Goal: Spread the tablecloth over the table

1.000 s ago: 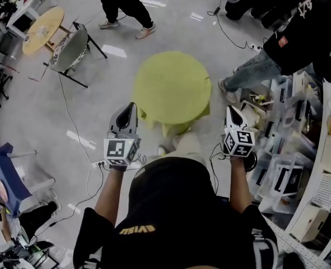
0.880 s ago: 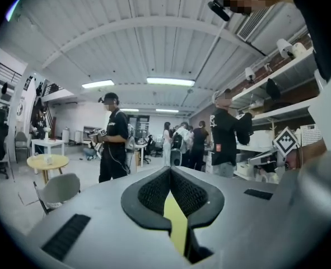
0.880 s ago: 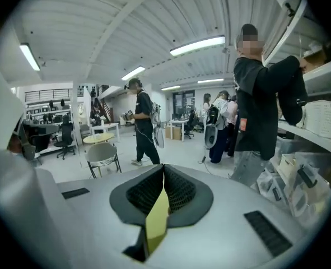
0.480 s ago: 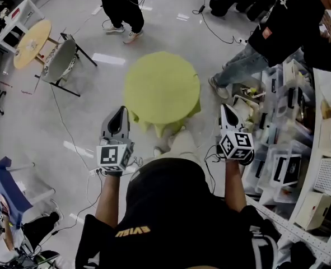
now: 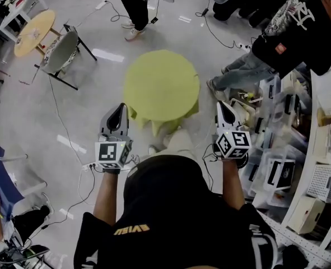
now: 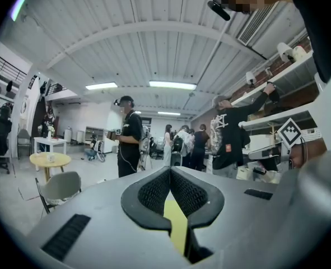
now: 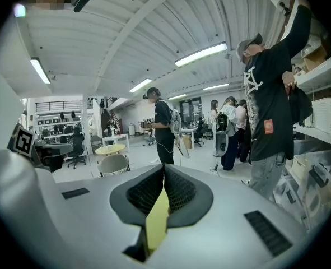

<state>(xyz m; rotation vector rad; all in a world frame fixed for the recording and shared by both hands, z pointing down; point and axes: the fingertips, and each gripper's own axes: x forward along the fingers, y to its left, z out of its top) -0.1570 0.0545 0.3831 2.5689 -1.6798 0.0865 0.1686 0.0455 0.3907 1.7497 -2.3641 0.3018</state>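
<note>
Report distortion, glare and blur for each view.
Head view: wide-angle bending toward the edges, lamp glare streaks on the glossy floor, green tablecloth sharp. Left gripper view: fisheye circle with black corners, close foreground soft. Right gripper view: same fisheye, ceiling lamp blown white.

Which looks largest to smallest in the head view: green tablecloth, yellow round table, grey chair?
Largest: green tablecloth.
Then yellow round table and grey chair, which look about alike; both stand farther from the camera, so unranked.
</note>
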